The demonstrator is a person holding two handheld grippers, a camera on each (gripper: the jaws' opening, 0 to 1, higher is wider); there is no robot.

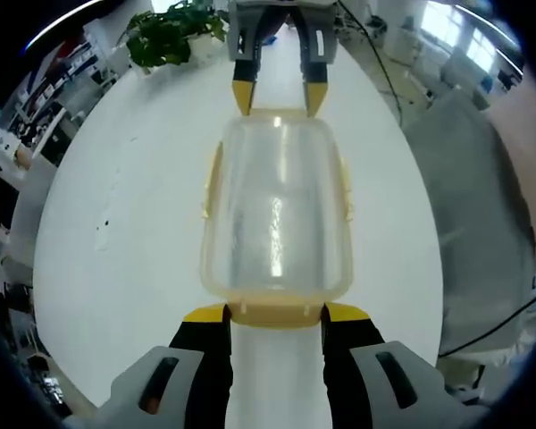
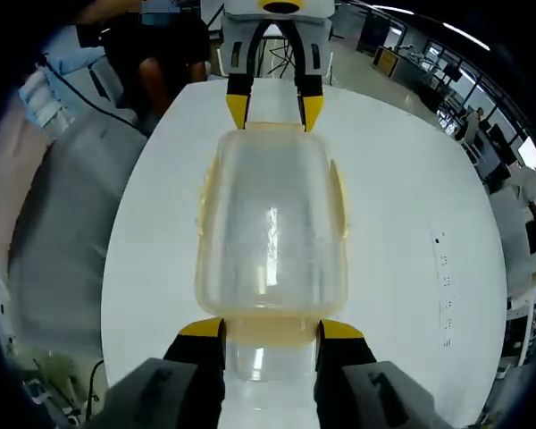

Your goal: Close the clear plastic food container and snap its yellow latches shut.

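light: bright, even | glare: streak on clear plastic food container (image 1: 274, 234) lid centre | windows blown out 1 o'clock, left gripper view | fisheye warp, edges soft

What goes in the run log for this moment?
container: lid on, on table | left tool: open, at near end | right tool: open, at opposite end

Count: one clear plastic container (image 1: 277, 210), lid on; yellow latches, two counted along the long sides (image 1: 213, 183), (image 1: 346, 183), ends obscured; two grippers, left (image 1: 277, 313) and right (image 1: 277, 94); one white table (image 1: 116, 223); one potted plant (image 1: 170, 36).
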